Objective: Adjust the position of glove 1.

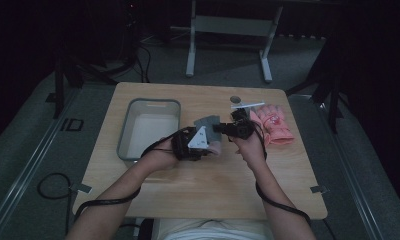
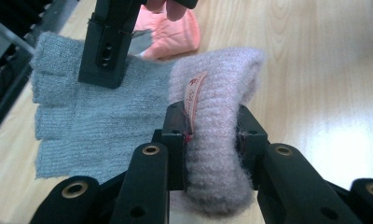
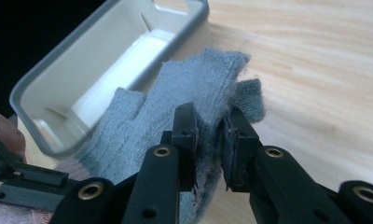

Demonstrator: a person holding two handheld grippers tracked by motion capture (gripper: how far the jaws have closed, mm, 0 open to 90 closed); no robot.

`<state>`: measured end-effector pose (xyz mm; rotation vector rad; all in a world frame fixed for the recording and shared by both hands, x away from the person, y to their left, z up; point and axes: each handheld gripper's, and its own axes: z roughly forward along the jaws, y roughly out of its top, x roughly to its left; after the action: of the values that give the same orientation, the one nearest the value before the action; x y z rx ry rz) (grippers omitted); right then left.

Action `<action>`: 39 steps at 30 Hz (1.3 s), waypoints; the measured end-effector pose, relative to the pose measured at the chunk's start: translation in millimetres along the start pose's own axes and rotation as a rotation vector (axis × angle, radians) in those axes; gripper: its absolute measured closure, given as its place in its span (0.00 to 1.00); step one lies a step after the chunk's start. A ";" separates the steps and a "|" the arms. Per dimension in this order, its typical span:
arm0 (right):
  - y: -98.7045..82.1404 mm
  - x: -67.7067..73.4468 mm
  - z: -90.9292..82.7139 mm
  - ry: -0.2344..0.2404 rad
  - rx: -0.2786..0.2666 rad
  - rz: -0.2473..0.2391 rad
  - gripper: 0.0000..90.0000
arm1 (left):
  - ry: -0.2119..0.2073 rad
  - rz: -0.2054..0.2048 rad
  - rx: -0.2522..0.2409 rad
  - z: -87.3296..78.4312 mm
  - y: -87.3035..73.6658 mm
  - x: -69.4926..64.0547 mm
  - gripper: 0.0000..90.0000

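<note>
Closest to the camera, my left claw (image 2: pixel 213 135) is gripping a fuzzy pink glove (image 2: pixel 219 116) above the bench (image 1: pixel 198 185). Just beside it, my right claw (image 3: pixel 211 135) is pinching a grey fingerless glove (image 3: pixel 194 88), near the grey bin (image 1: pixel 149 127).

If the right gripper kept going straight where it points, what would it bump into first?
Probably the grey bin. The right gripper, shut on the grey glove, points toward its rim, though depth is hard to judge.
</note>
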<state>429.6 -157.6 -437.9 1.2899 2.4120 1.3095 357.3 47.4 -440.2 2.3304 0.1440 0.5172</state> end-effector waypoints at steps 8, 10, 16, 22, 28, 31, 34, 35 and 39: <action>25.7 19.4 12.4 0.003 -0.006 -0.040 0.86 | 0.001 -0.003 0.015 -20.3 -7.5 18.5 0.79; 31.1 23.9 16.9 0.007 -0.006 -0.046 0.86 | 0.000 -0.006 0.019 -26.1 -10.8 23.6 0.79; 42.0 36.0 29.9 0.018 -0.008 -0.065 0.86 | -0.005 -0.003 0.031 -42.6 -24.6 36.1 0.78; 52.0 53.8 53.1 0.038 -0.006 -0.088 0.86 | 0.007 0.000 0.050 -56.5 -44.6 43.7 0.78; 58.9 68.8 74.4 0.033 -0.001 -0.126 0.86 | 0.022 -0.003 0.097 -65.5 -64.7 51.7 0.78; 62.1 74.0 83.1 0.035 0.001 -0.130 0.86 | 0.023 -0.004 0.108 -69.7 -73.0 55.4 0.78; 65.8 84.4 104.6 0.059 0.003 -0.119 0.86 | 0.008 -0.023 0.120 -77.3 -92.0 61.9 0.78; 65.3 85.4 108.0 0.063 0.007 -0.113 0.86 | 0.008 -0.023 0.120 -77.3 -92.0 61.9 0.78; 60.9 87.3 122.4 0.071 0.020 -0.101 0.86 | -0.020 -0.035 0.156 -75.3 -110.3 66.4 0.78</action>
<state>467.9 -0.2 -445.1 1.1278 2.5080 1.3285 392.4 192.3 -445.4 2.4793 0.2224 0.4808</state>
